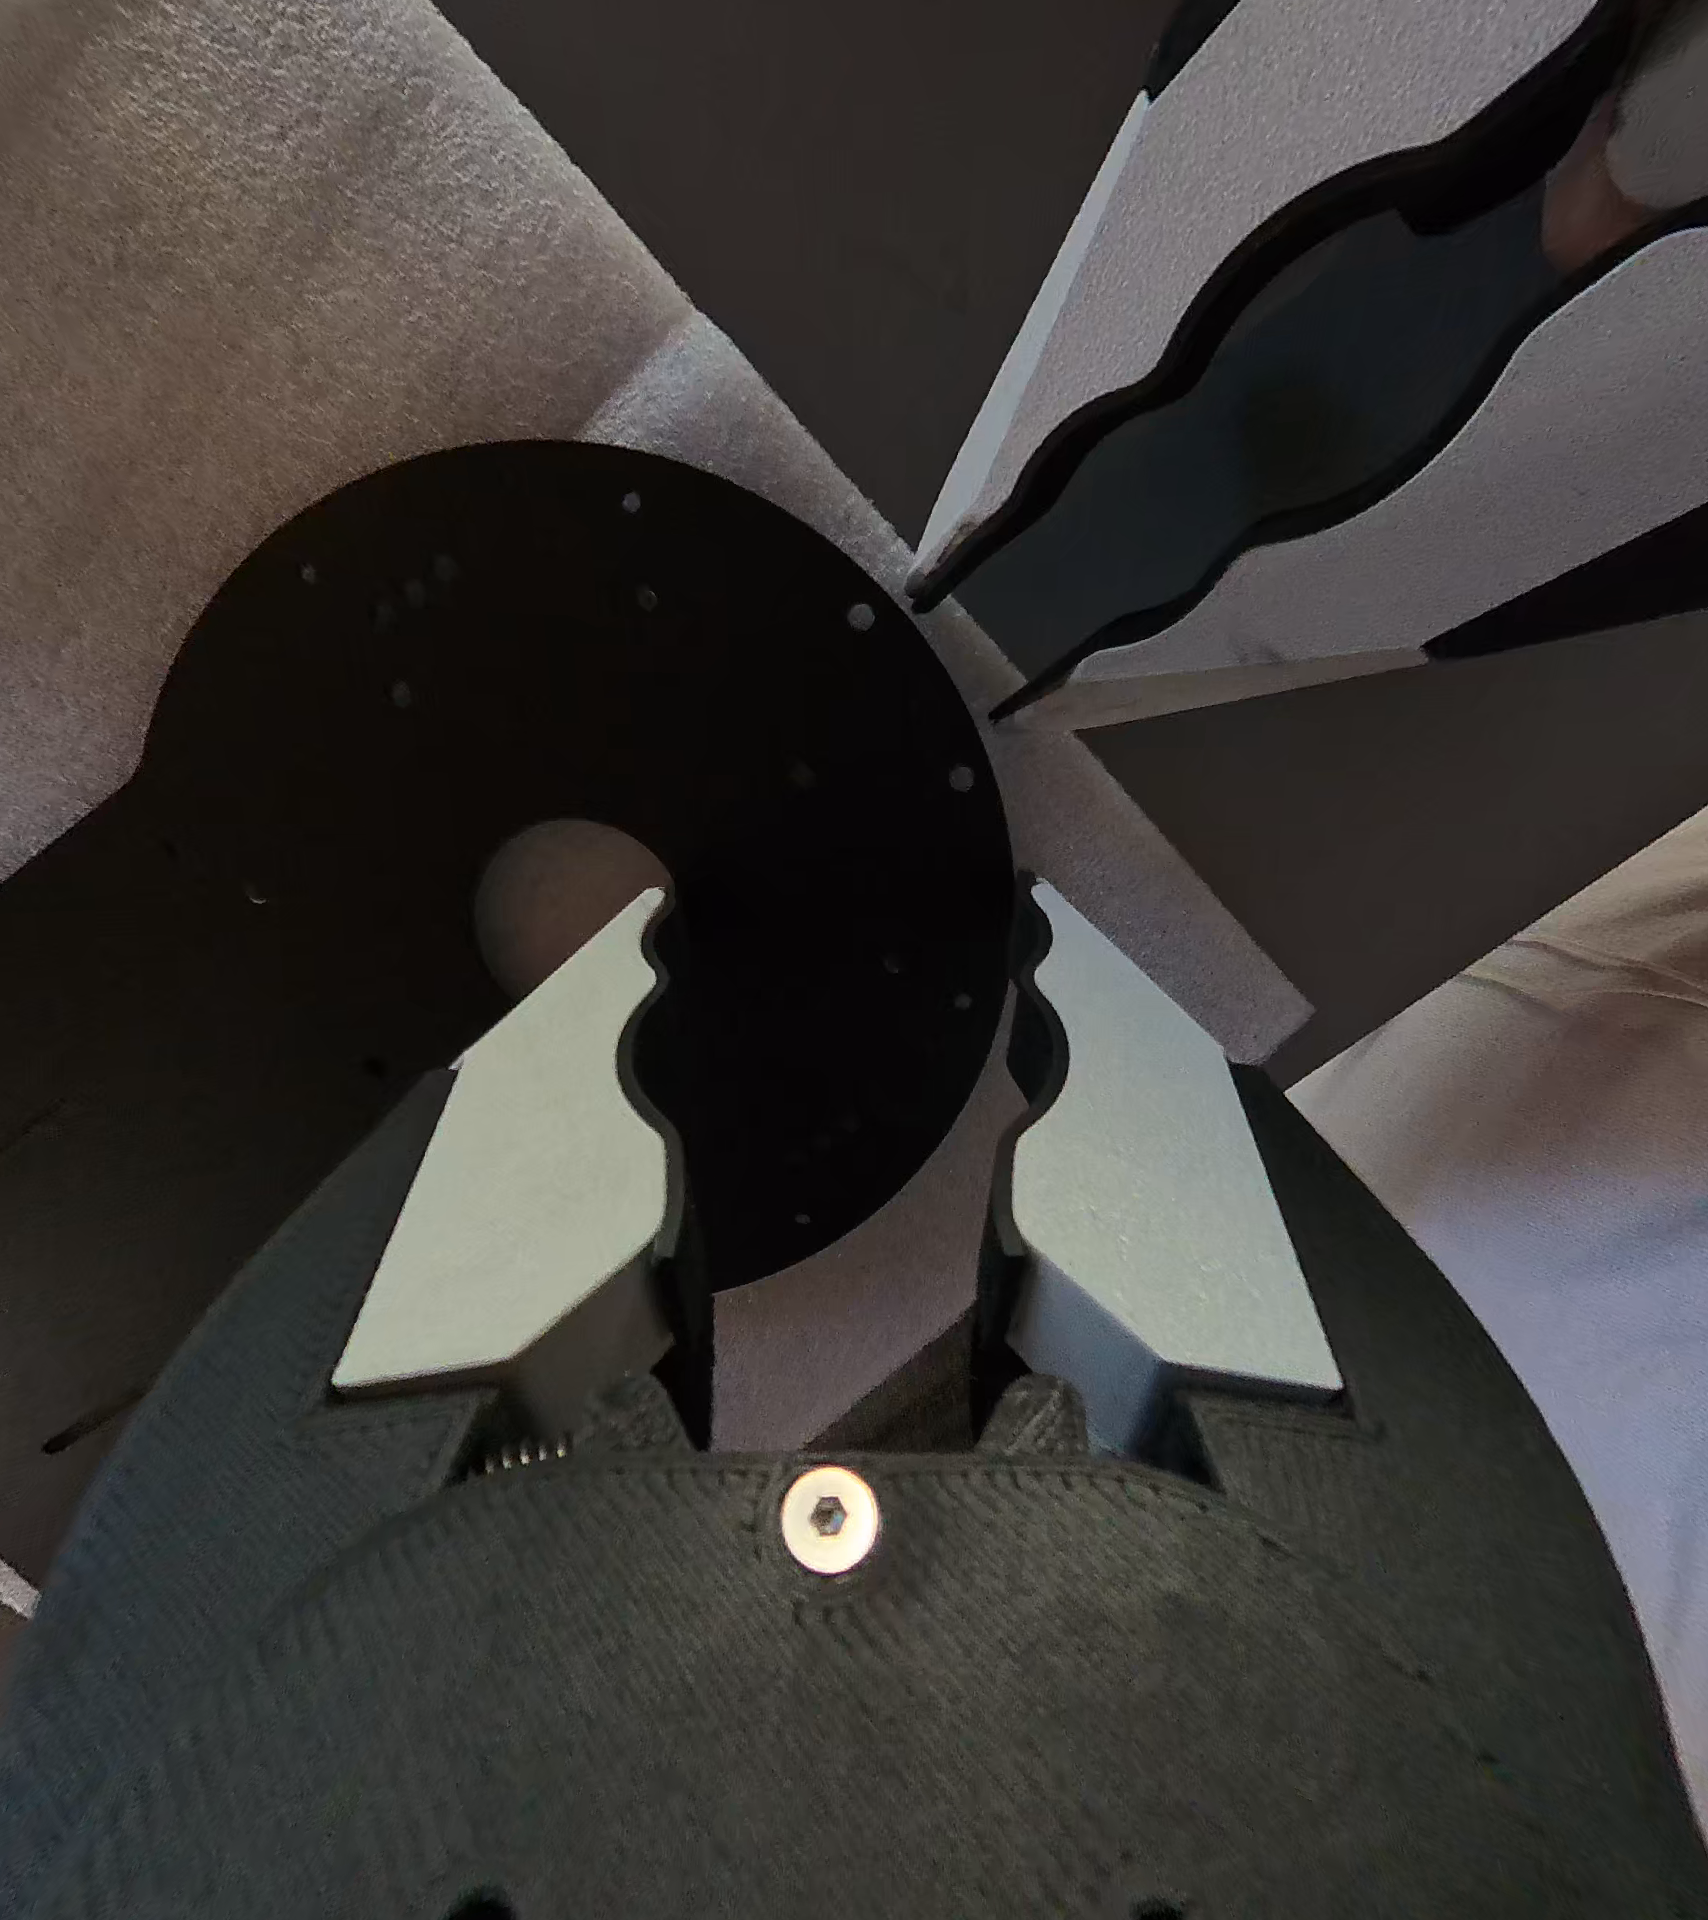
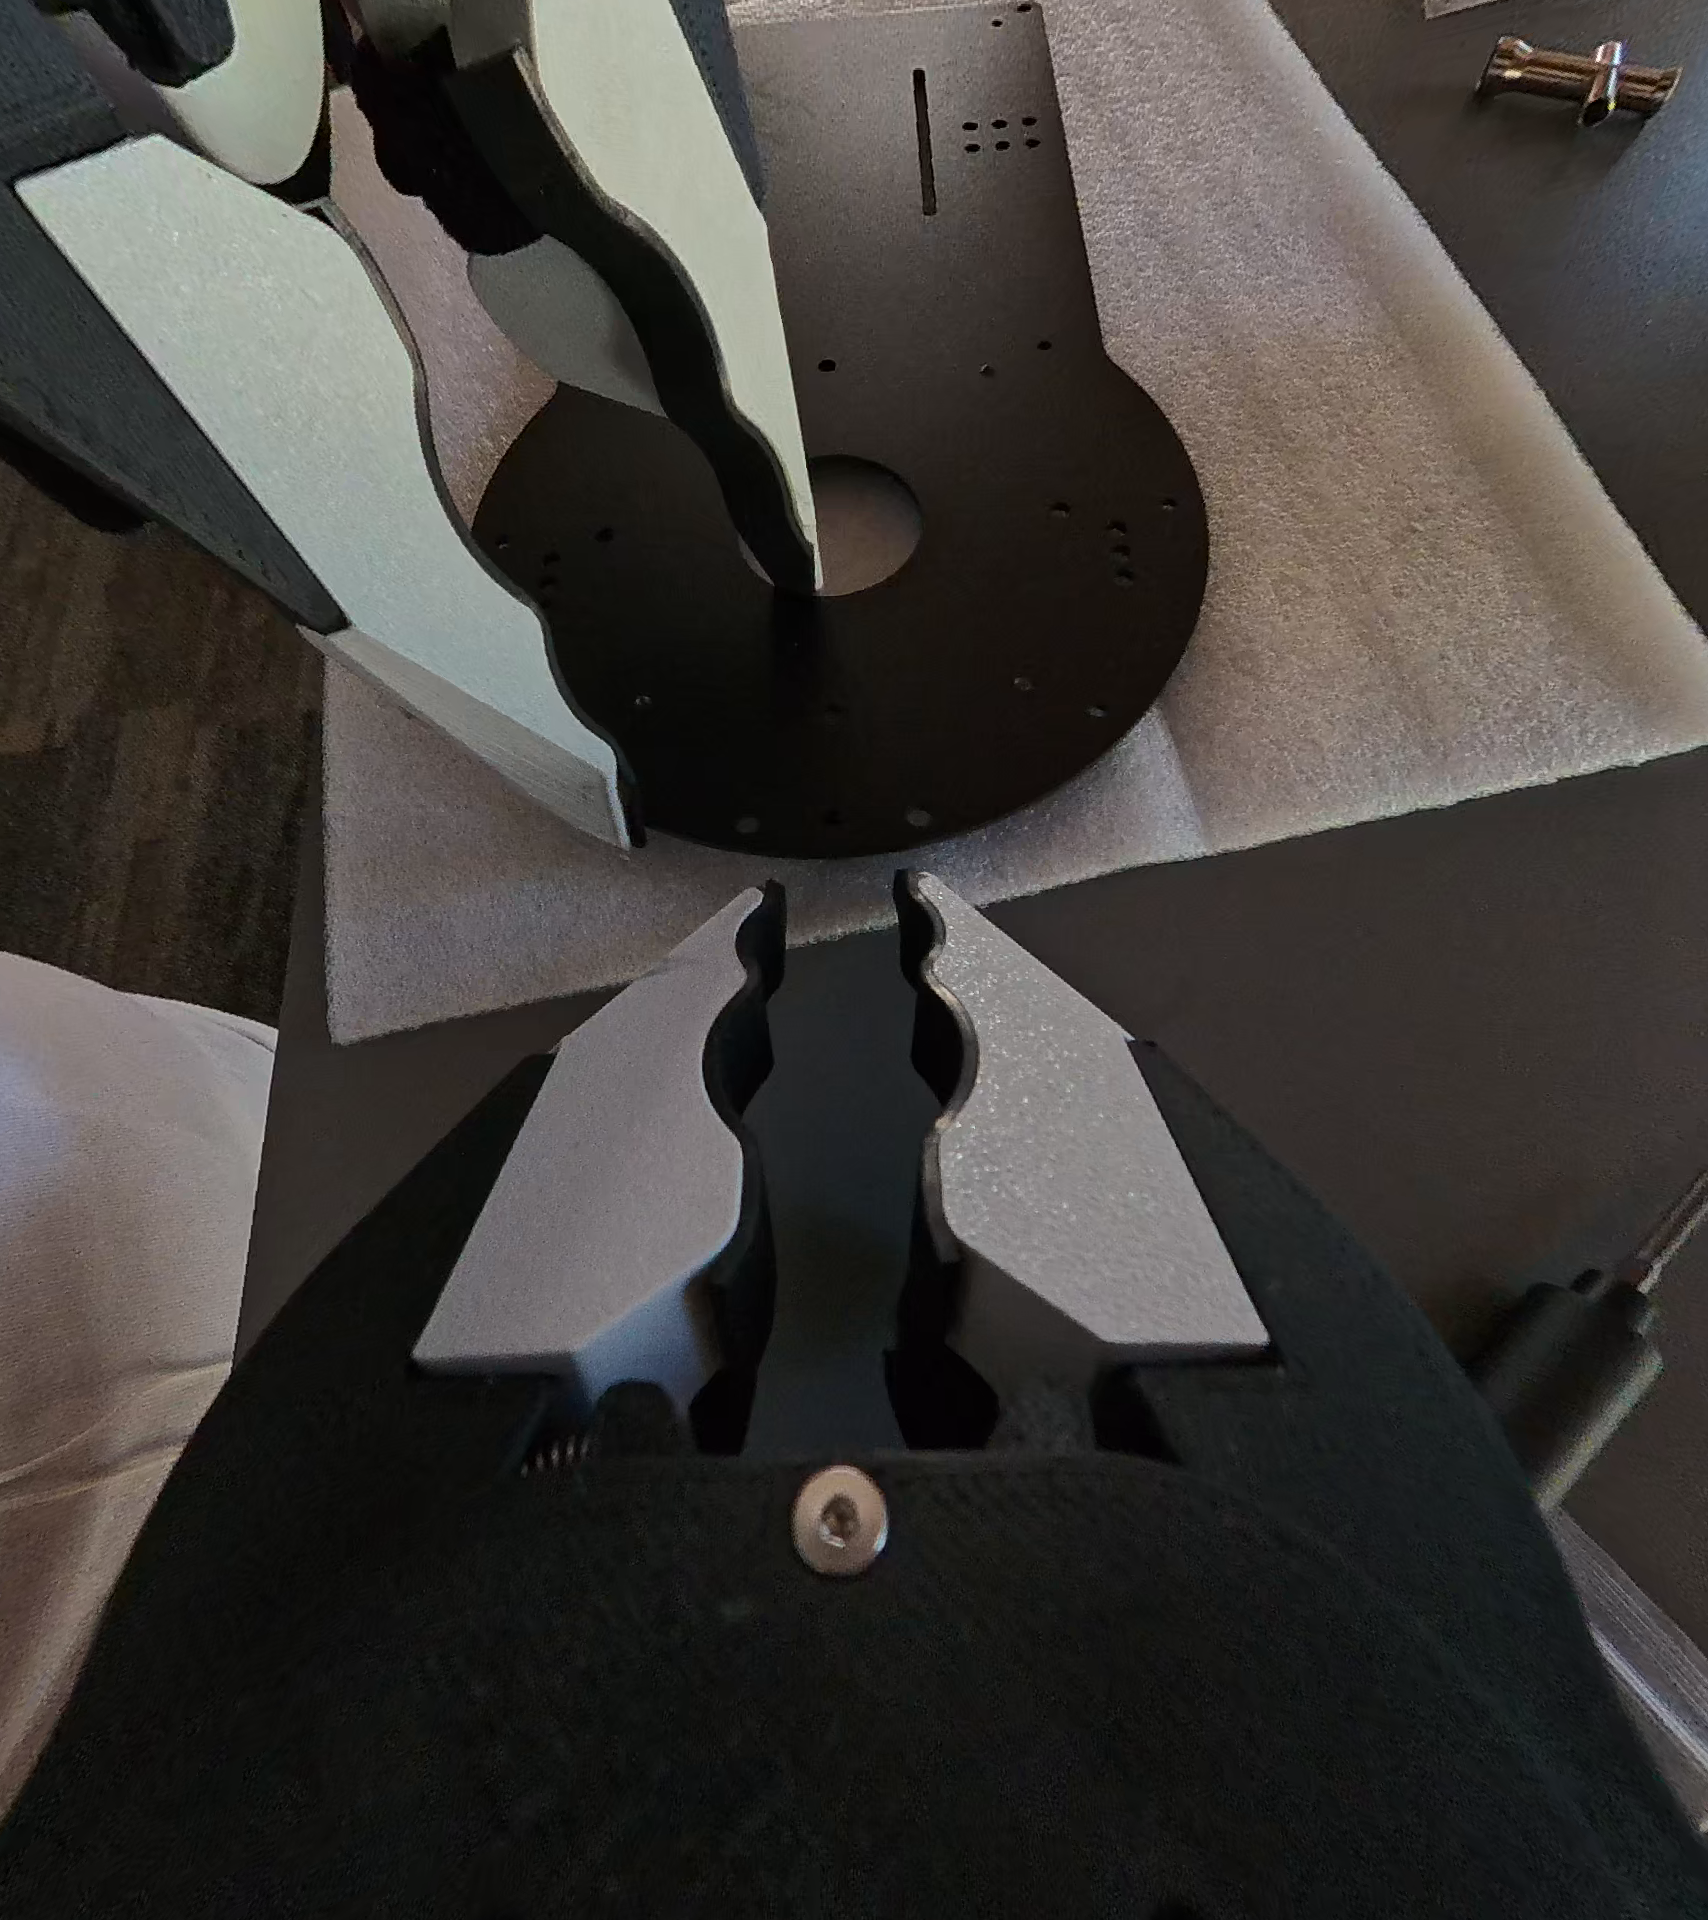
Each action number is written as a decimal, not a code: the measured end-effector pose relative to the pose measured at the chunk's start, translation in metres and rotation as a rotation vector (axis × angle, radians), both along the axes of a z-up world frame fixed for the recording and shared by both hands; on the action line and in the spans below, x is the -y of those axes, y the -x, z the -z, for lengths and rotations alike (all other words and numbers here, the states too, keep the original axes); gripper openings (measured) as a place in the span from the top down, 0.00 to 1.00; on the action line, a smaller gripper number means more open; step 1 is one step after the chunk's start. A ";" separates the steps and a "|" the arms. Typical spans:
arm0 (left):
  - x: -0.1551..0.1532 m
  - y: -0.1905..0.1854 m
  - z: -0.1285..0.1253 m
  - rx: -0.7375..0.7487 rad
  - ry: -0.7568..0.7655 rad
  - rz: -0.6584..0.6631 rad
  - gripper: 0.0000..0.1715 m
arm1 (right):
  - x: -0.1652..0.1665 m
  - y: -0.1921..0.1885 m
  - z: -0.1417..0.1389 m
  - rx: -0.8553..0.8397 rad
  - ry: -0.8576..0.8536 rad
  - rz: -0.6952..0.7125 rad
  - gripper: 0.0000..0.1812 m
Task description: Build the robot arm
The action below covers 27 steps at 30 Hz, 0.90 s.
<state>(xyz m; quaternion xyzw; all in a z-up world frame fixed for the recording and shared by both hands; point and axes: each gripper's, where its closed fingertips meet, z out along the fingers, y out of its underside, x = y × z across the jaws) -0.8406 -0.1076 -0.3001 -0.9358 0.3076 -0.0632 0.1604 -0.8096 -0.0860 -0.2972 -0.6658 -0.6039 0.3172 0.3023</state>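
A flat black metal plate [image 1: 569, 675] with a round end, a centre hole and many small holes lies on a white foam sheet [image 1: 206, 312]. My left gripper [image 1: 845, 899] is open wide and straddles the plate's ring, with one fingertip in the centre hole and the other just outside the rim. The right wrist view shows this gripper [image 2: 715, 696] over the plate [image 2: 933, 707] and the foam sheet [image 2: 1401, 520]. My right gripper [image 2: 839, 894] is slightly open and empty, its tips at the foam's near edge just short of the plate. It also shows in the left wrist view [image 1: 964, 655].
A chrome T-shaped fitting [image 2: 1577, 78] lies far right on the dark table. A black-handled tool [image 2: 1577, 1382] with a metal bit lies at the right, beside a stack of white sheets [image 2: 1660, 1714]. A person's light clothing [image 2: 50, 1299] is at the left, above it carpet [image 2: 50, 675]. My hands' fingertips stand some 5 cm from each other. The chrome T-shaped fitting [image 2: 1577, 78] is about 25 cm from my left fingertips.
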 end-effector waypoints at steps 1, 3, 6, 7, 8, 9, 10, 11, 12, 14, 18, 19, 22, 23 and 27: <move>0.000 0.000 0.000 0.000 0.004 0.001 0.64 | 0.000 0.000 0.000 0.000 0.001 0.000 0.89; 0.000 0.000 -0.001 0.002 0.010 -0.001 0.64 | 0.000 0.000 0.000 0.001 0.001 0.000 0.88; 0.000 0.000 -0.001 0.001 0.017 -0.002 0.64 | 0.000 0.000 0.000 0.002 -0.002 -0.001 0.88; -0.001 0.000 -0.002 0.003 0.018 -0.004 0.64 | 0.000 0.000 0.000 0.002 -0.003 -0.001 0.88; -0.001 0.000 -0.002 0.005 0.018 -0.005 0.64 | 0.000 0.000 0.000 0.002 -0.003 0.000 0.88; -0.002 0.000 -0.003 0.009 0.017 -0.008 0.64 | 0.000 0.000 0.000 0.002 -0.003 0.000 0.88; -0.002 0.000 -0.004 0.014 0.017 -0.011 0.65 | 0.000 0.000 0.000 0.002 -0.003 0.000 0.88; -0.003 0.000 -0.005 0.018 0.016 -0.014 0.64 | 0.000 0.000 0.001 0.003 -0.003 0.000 0.88; -0.003 0.000 -0.006 0.022 0.016 -0.015 0.65 | 0.000 0.000 0.001 0.003 -0.003 0.000 0.88; -0.003 0.000 -0.007 0.029 0.019 -0.016 0.65 | 0.000 0.000 0.001 0.003 -0.002 0.000 0.88; -0.001 0.001 -0.010 0.045 0.019 -0.018 0.65 | 0.000 0.000 0.001 0.002 -0.002 0.000 0.88; -0.001 0.001 -0.011 0.050 0.018 -0.019 0.65 | 0.000 0.000 0.001 0.001 -0.001 0.000 0.88; -0.001 0.002 -0.014 0.064 0.021 -0.020 0.65 | -0.002 0.001 -0.001 -0.008 -0.012 0.008 0.89; -0.001 0.002 -0.016 0.073 0.022 -0.022 0.65 | -0.002 0.001 -0.002 -0.016 -0.019 0.007 0.89; -0.002 0.003 -0.023 0.104 0.022 -0.028 0.65 | -0.001 0.002 -0.005 -0.034 -0.028 0.002 0.91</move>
